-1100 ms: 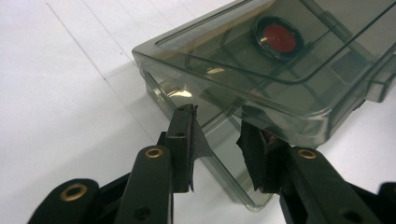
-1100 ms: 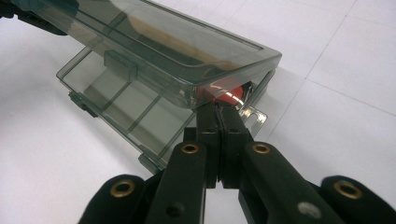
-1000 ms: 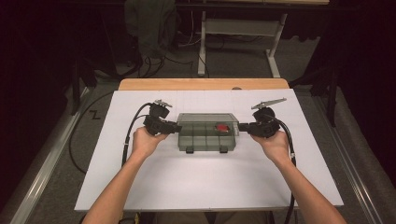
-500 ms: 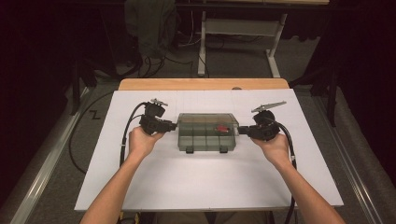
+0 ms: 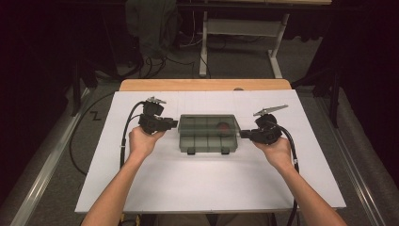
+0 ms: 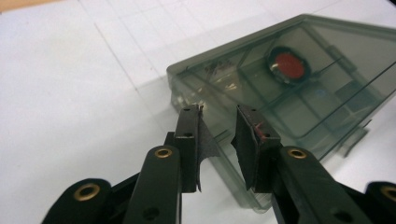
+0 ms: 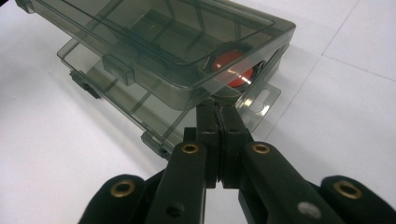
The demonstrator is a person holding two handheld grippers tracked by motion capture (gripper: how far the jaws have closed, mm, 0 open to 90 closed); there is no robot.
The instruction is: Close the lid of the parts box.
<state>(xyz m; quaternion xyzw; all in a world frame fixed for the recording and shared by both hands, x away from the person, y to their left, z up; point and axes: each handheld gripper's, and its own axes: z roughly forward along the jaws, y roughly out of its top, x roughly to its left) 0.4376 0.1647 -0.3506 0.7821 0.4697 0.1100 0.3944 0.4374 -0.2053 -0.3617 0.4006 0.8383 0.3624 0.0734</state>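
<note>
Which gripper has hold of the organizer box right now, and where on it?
The right gripper is shut at the box's end edge, lid lifted slightly; the pinch itself is hidden. The left gripper is open beside the opposite end, holding nothing.

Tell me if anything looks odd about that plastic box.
The smoky compartment box has its lid raised off the base at the latch side, not flat. The right gripper, shut, is wedged under it by the red disc.

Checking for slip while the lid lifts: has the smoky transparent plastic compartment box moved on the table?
No. The smoky transparent plastic compartment box stays centred before the wooden table edge.
</note>
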